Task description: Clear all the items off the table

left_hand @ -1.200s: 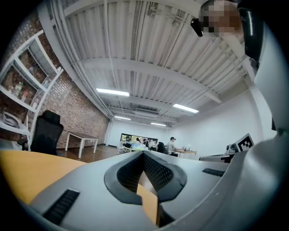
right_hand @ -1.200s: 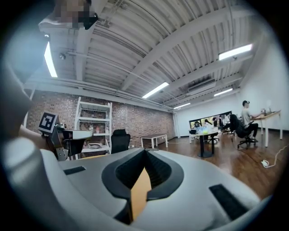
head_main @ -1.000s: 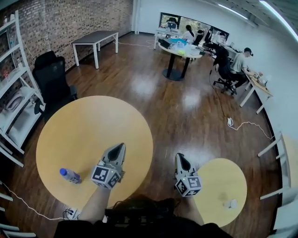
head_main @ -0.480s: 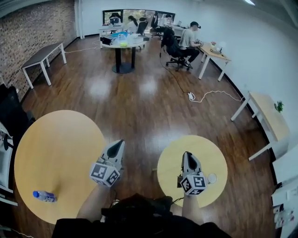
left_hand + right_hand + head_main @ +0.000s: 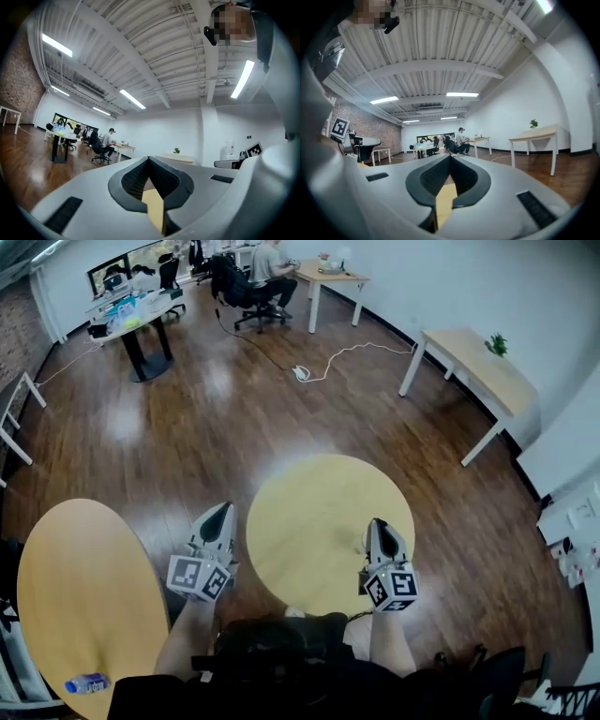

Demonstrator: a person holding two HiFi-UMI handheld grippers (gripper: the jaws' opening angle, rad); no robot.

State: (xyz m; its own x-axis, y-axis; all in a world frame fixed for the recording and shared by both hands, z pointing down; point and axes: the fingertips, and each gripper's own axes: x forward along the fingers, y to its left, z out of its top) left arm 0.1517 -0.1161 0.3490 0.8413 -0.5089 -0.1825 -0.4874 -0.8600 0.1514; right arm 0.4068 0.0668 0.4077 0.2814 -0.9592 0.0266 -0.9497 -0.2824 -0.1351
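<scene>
The small round table (image 5: 319, 493) and the large round table (image 5: 75, 587) are showing pale yellow, while the floor (image 5: 216, 418) is gleaming dark brown in planks. The left gripper (image 5: 221, 508) and right gripper (image 5: 377, 524) are wearing light grey, their cubes carrying black-and-white square markers. The bottle (image 5: 87, 682) is showing a blue cap and label.

No readable text, labels or numbers anywhere.
</scene>
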